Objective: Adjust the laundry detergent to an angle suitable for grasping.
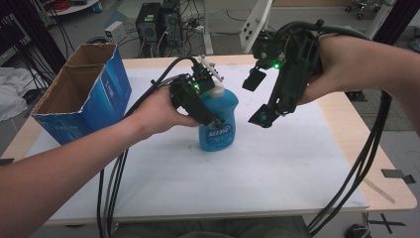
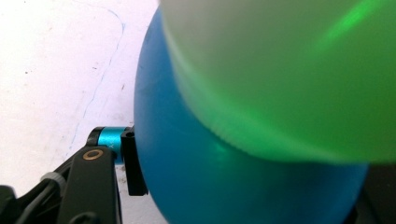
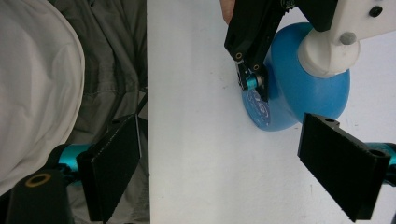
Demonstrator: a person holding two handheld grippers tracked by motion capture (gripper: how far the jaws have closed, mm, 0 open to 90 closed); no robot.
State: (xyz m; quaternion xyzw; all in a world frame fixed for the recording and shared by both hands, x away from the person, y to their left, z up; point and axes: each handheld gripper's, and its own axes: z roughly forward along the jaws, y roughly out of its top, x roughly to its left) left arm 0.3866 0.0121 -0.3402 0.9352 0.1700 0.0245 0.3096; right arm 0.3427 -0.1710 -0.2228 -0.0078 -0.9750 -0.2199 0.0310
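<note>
High view: one blue bottle (image 1: pixel 218 121) — left tongs (image 1: pixel 205 106) clamp it, right tongs (image 1: pixel 257 96) gape empty

I have the left gripper (image 1: pixel 210 106) low over the table, my left hand (image 1: pixel 158 111) wrapped round its body and the forearm running in from the lower left corner of the high view. Its jaws sit close together, and in the left gripper view one pad (image 2: pixel 133 163) presses flat against a curved blue surface. My right hand (image 1: pixel 337 64) holds the right gripper (image 1: pixel 255 99) raised above the table, tipped forward and down, the forearm coming in from the right edge. Its jaws stand wide apart with nothing between them. Cables trail from both grippers toward me.
</note>
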